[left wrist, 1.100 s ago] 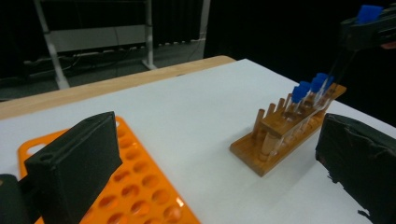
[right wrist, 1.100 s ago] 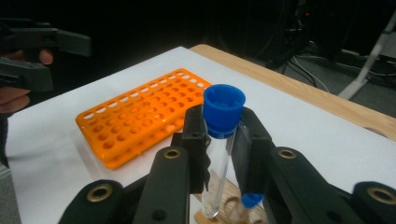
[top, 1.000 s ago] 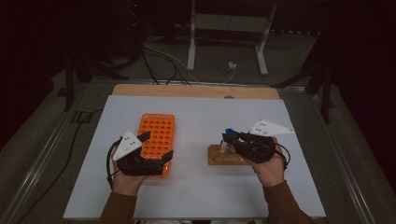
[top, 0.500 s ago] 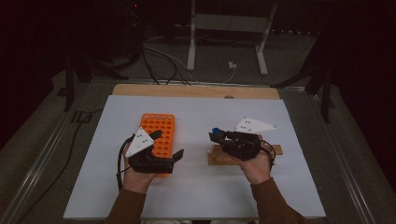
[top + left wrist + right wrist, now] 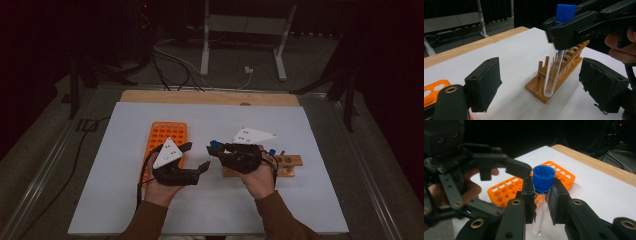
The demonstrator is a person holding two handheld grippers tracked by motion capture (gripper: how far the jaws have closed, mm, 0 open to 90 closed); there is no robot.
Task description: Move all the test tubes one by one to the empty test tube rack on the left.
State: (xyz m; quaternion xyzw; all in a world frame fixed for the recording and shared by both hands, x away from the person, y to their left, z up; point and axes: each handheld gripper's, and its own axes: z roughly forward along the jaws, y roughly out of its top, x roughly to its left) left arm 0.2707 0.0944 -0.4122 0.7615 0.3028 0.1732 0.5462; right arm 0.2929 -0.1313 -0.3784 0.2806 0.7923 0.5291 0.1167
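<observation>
My right gripper [image 5: 214,146] is shut on a clear test tube [image 5: 540,215] just under its blue cap [image 5: 544,178]. The tube [image 5: 552,72] hangs upright above the white mat, in front of a wooden rack [image 5: 290,161]. Just left of it, my left gripper [image 5: 195,156] is open and faces the tube. Its jaws have just been closing. The tube stands between its pads [image 5: 484,82] without touching them. Behind the left hand lies an orange rack [image 5: 167,132] with several empty holes.
A second blue-capped tube [image 5: 272,151] stands in the wooden rack. The white mat [image 5: 125,200] covers a wooden table [image 5: 200,97]. Cables and a metal stand's legs [image 5: 205,55] lie on the dark floor beyond the far edge.
Both hands have moved toward each other at the middle of the mat. The right gripper has carried the tube left, away from the wooden rack. The left jaws stand narrower.
</observation>
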